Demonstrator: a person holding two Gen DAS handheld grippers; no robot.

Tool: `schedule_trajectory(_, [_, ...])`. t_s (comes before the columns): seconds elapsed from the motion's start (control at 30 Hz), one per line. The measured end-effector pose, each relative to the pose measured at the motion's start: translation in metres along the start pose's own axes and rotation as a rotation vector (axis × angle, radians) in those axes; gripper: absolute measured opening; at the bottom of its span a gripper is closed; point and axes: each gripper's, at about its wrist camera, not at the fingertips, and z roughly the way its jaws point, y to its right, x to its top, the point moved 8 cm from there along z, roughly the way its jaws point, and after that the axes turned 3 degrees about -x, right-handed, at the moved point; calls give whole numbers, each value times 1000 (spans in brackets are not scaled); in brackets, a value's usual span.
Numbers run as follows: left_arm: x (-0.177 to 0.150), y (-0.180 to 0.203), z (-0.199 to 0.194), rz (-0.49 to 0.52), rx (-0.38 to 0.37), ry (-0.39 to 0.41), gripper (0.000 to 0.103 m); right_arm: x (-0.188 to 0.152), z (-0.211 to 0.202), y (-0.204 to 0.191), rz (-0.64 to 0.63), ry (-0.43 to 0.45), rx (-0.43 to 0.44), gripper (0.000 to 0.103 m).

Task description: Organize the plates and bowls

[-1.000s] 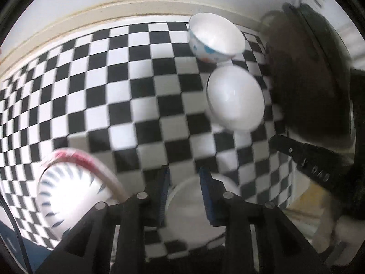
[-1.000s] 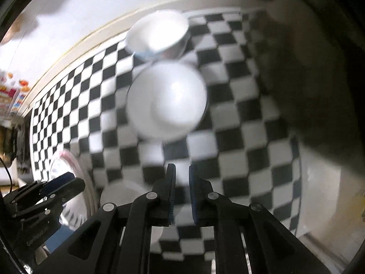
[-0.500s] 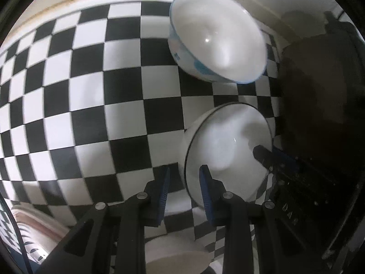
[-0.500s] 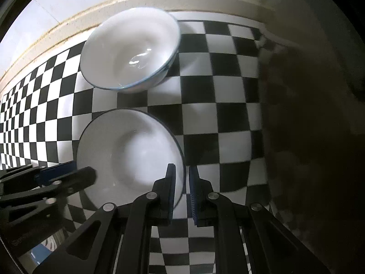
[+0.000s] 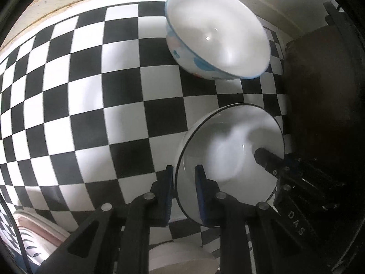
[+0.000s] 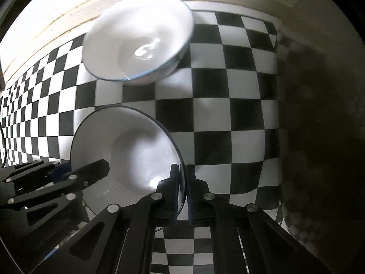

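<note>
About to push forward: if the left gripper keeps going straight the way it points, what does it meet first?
The left gripper already straddles the near rim of the black-rimmed white bowl, so it would likely press on that rim first.

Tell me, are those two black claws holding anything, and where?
Both straddle the rim of the white dark-rimmed bowl: left gripper on one side, right gripper opposite. Whether either is clamped yet cannot be told.

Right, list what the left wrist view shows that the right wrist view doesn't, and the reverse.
Left only: a striped plate at the lower left, a white dish below the tool, and blue patterns on the far bowl. Right only: the near bowl's rim between the right tool's fingers. Shared: both bowls, both tools, the checkered cloth.
</note>
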Motion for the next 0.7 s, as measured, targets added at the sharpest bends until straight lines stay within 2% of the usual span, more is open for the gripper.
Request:
schedule_trajectory(0.27, [-24,-2,-42,41,28,51,16,-6,-33,-4,-14,37,47,7])
schedule_trajectory(0.3, [-28,-1,-49,47,33,64,16,-21,-32,-12,-10,45,53,7])
schedule_trajectory(0.5, [-51,0,-81,63,35,111,16,-36,-63,-15,-13,95,83,7])
schedule_trajectory(0.7, [-73,2,-101,77,37,144,16,-68,-92,-26,-10,129,109,7])
